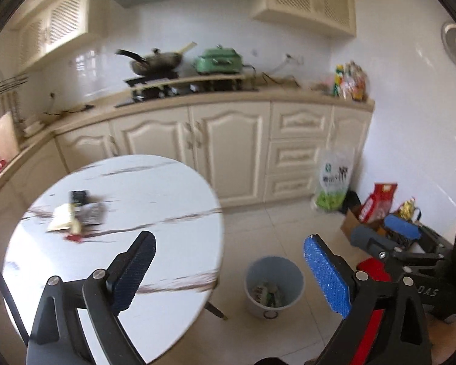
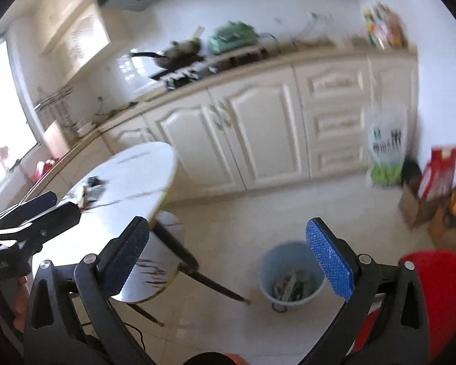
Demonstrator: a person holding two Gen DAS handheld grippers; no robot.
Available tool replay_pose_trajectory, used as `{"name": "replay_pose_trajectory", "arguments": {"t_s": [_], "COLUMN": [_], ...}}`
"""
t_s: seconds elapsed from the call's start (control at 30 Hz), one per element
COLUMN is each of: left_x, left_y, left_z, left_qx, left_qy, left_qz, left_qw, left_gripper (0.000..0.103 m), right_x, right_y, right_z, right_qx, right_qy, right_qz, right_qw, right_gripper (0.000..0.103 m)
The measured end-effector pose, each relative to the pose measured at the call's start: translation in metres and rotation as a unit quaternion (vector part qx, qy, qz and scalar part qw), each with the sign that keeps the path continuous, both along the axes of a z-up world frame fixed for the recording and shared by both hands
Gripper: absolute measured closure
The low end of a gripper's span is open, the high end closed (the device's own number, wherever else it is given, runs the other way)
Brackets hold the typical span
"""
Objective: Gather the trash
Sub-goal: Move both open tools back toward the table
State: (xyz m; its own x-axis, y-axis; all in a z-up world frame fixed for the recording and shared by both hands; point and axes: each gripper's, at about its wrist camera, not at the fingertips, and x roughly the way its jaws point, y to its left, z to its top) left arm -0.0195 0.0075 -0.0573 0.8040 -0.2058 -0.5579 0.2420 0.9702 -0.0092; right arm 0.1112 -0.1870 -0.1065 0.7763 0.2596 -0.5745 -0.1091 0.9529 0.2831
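Hovering released and empty, both tongs (image 1: 228,270) (image 2: 229,257) face the trash bin (image 1: 273,286).

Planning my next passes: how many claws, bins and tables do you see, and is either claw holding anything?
Claws: 2, left claw and right claw, both open and holding nothing
Bins: 1, bin on the floor, with trash already inside
Tables: 1, round table, with a blurred trash pile on it; pieces cannot be counted
Total: 4
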Motion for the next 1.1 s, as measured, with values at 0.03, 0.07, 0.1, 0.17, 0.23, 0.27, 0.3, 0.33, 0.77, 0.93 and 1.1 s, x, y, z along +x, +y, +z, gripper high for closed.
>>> {"name": "replay_pose_trajectory", "arguments": {"t_s": [0.03, 0.07, 0.1, 0.17, 0.23, 0.27, 0.3, 0.33, 0.77, 0.93, 1.1], "left_x": [-0.012, -0.025, -0.042, -0.065, -0.082, -0.090, -0.099, -0.106, -0.098, -0.065, -0.026], "left_y": [0.012, 0.025, 0.044, 0.067, 0.087, 0.095, 0.104, 0.114, 0.218, 0.272, 0.294], "left_z": [0.001, 0.003, 0.006, 0.006, 0.005, 0.003, 0.001, 0.000, -0.013, -0.016, -0.016], "left_qx": [-0.003, -0.005, -0.010, -0.016, -0.020, -0.021, -0.024, -0.026, -0.034, -0.079, -0.083], "left_qy": [-0.005, -0.011, -0.018, -0.028, -0.034, -0.035, -0.035, -0.035, 0.020, 0.059, 0.090], "left_qz": [0.008, 0.015, 0.024, 0.038, 0.051, 0.057, 0.063, 0.070, 0.158, 0.209, 0.223], "left_qw": [1.0000, 0.9998, 0.9995, 0.9988, 0.9979, 0.9975, 0.9972, 0.9966, 0.9867, 0.9730, 0.9670], "left_gripper": [0.006, 0.006, 0.005, 0.003, 0.002, 0.002, 0.002, 0.002, 0.002, 0.002, 0.002], "right_x": [-0.005, -0.007, -0.009, -0.012, -0.016, -0.017, -0.016, -0.016, 0.027, 0.066, 0.117], "right_y": [0.013, 0.023, 0.034, 0.057, 0.081, 0.092, 0.105, 0.113, 0.240, 0.274, 0.309], "right_z": [0.010, 0.018, 0.024, 0.037, 0.046, 0.050, 0.054, 0.054, 0.070, 0.063, 0.035], "right_qx": [-0.011, -0.019, -0.023, -0.029, -0.034, -0.037, -0.042, -0.043, -0.094, -0.105, -0.096], "right_qy": [-0.009, -0.014, -0.021, -0.028, -0.037, -0.041, -0.042, -0.043, -0.050, -0.037, 0.010], "right_qz": [0.003, 0.009, 0.015, 0.027, 0.044, 0.051, 0.060, 0.069, 0.193, 0.223, 0.257], "right_qw": [1.000, 1.000, 0.999, 0.999, 0.998, 0.997, 0.996, 0.996, 0.975, 0.968, 0.962], "right_gripper": [0.000, 0.000, 0.000, 0.000, 0.000, 0.000, 0.000, 0.000, 0.000, 0.000, 0.000]}}
